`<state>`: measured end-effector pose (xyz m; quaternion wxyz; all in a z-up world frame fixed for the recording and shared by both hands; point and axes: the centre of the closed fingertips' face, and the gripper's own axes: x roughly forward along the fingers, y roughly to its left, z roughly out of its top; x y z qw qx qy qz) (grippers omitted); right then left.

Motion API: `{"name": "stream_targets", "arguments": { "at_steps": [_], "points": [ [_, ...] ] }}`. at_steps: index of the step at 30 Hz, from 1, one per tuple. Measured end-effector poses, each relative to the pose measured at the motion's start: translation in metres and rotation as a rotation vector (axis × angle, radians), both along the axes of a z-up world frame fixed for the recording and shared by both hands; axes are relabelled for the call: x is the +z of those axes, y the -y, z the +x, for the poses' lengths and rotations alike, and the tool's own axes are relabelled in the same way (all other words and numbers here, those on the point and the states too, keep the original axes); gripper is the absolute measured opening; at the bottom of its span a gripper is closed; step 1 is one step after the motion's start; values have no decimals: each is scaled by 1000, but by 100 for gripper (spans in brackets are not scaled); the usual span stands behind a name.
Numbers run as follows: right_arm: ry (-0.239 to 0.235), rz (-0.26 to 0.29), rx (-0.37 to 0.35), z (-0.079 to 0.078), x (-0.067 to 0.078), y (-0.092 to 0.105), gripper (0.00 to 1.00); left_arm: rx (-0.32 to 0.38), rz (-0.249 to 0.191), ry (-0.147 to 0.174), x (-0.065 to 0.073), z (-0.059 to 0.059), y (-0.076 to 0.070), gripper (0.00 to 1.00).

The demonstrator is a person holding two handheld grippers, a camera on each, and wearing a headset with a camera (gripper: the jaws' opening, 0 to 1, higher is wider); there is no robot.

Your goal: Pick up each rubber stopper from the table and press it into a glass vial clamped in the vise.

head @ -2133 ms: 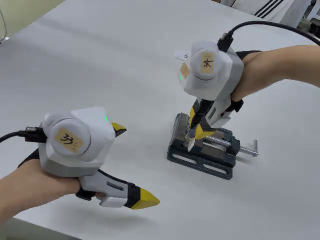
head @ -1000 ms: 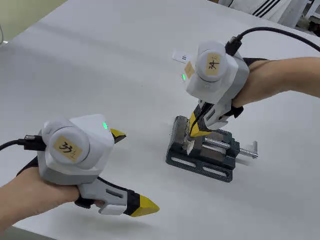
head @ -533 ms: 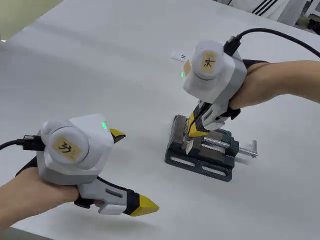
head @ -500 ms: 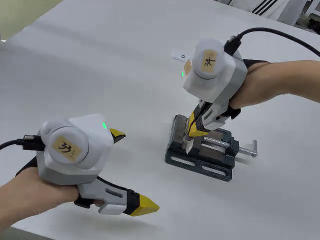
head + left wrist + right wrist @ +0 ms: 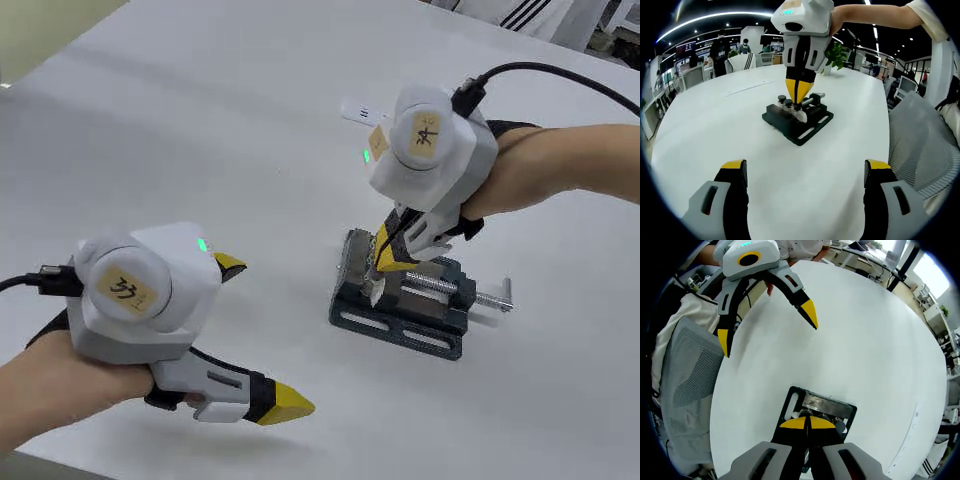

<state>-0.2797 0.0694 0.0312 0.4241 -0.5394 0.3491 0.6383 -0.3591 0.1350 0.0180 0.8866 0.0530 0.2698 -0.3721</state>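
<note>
The right gripper (image 5: 385, 262) stands nose-down over the black metal bench vise (image 5: 400, 312), which sits toward 4 o'clock on the white surface (image 5: 200, 120). Its yellow-tipped jaws are drawn together and touching; whether a stopper sits beneath them is hidden. That upright stance suits pushing straight down into a vial mouth. In the left gripper view, small clear glass vials (image 5: 782, 104) stand clamped in the vise, two topped with dark rubber stoppers (image 5: 789, 102) just beside the tip. The left gripper (image 5: 258, 335) hovers at 7 o'clock, jaws spread wide and holding nothing, probably kept clear of the pressing.
</note>
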Motion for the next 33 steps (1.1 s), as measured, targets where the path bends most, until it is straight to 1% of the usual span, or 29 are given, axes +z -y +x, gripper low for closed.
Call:
{"name": "stream_targets", "arguments": {
  "at_steps": [3,5,8,10,11,12,13,16,20,22,23,24,26,28,30,31,32,33],
  "points": [
    [-7,-1,-5,0,0,0,0,0,-2,1,1,0,1,97],
    [-25,6,-19,-1,0,0,0,-1,-1,0,0,0,1,97],
    [-13,16,-14,0,2,-3,0,-3,-3,-1,0,0,2,97],
    [-35,15,-31,-2,1,-4,0,-5,-4,-3,0,0,4,97],
    [-35,12,-24,-3,0,-3,0,-6,-2,-3,0,-1,4,97],
    [-31,14,0,-3,0,-3,0,-6,-1,-5,0,-1,6,97],
    [-29,5,-10,-4,1,-2,0,-5,-3,-6,0,-1,5,97],
    [-35,8,-10,-2,0,-1,0,-5,-3,-9,-2,-1,4,97],
    [-52,15,-38,-2,0,-1,0,-6,-5,-12,-3,0,4,97],
    [-54,13,-39,-4,0,0,0,-8,-5,-14,-3,0,4,96],
    [-60,14,-53,-3,0,-1,0,-8,-6,-14,-3,0,5,96],
    [-66,12,-86,-4,-1,0,0,-9,-7,-16,-3,0,5,97],
    [-63,26,-71,-4,-1,0,0,-8,-4,-16,-4,0,5,96],
    [-68,44,-85,-4,0,1,0,-7,-8,-19,-4,0,5,96],
    [-74,52,-98,-3,-1,-1,0,-10,-2,-23,-5,-1,6,96],
    [-76,52,-110,-1,-1,-2,0,-13,-2,-23,-5,-2,6,96],
    [-78,41,-112,-2,-1,-2,0,-16,-2,-24,-5,-2,7,96],
    [-77,36,-99,-3,-1,-2,0,-18,-1,-24,-5,-2,7,96]
  ]
}}
